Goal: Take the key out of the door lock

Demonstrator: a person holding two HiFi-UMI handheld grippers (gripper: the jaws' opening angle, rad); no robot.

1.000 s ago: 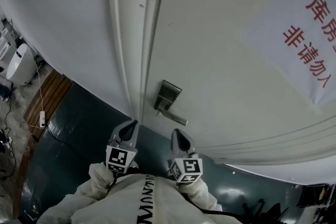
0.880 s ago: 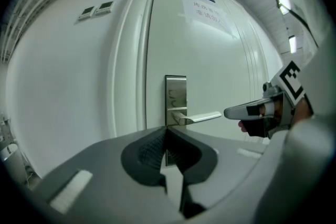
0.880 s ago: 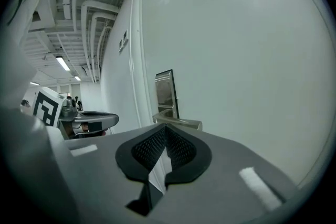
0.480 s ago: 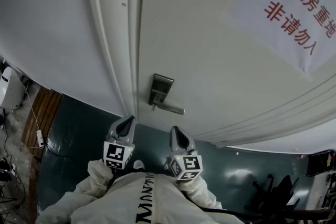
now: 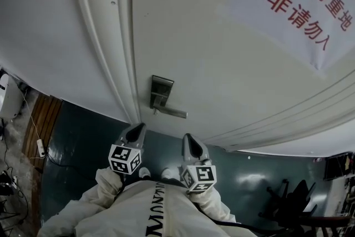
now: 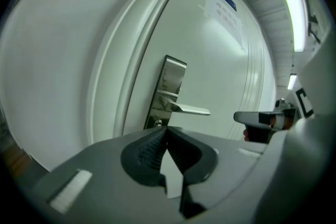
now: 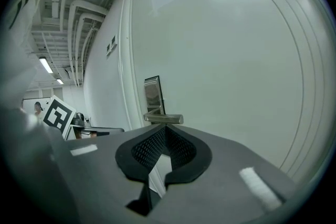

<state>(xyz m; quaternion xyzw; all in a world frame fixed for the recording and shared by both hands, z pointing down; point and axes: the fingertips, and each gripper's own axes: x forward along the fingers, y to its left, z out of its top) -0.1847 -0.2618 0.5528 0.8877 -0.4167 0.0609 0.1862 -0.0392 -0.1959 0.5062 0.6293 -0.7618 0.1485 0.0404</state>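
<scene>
Left gripper (image 6: 167, 128) and right gripper (image 7: 165, 127), both matte grey with ribbed dark pads, had their jaws closed tip to tip on nothing. Ahead of both, and apart from them, stood the smooth pale door (image 5: 222, 64) with a rectangular brushed-metal lock plate (image 5: 160, 91) and a straight lever handle (image 5: 171, 113). Under the lever, a small round metal fitting (image 6: 158, 123) marked the keyhole; the key itself was too small to make out. Open air separated the grippers from the lock. The moulded frame (image 5: 105, 58) ran just beside the plate, on the left gripper's side.
</scene>
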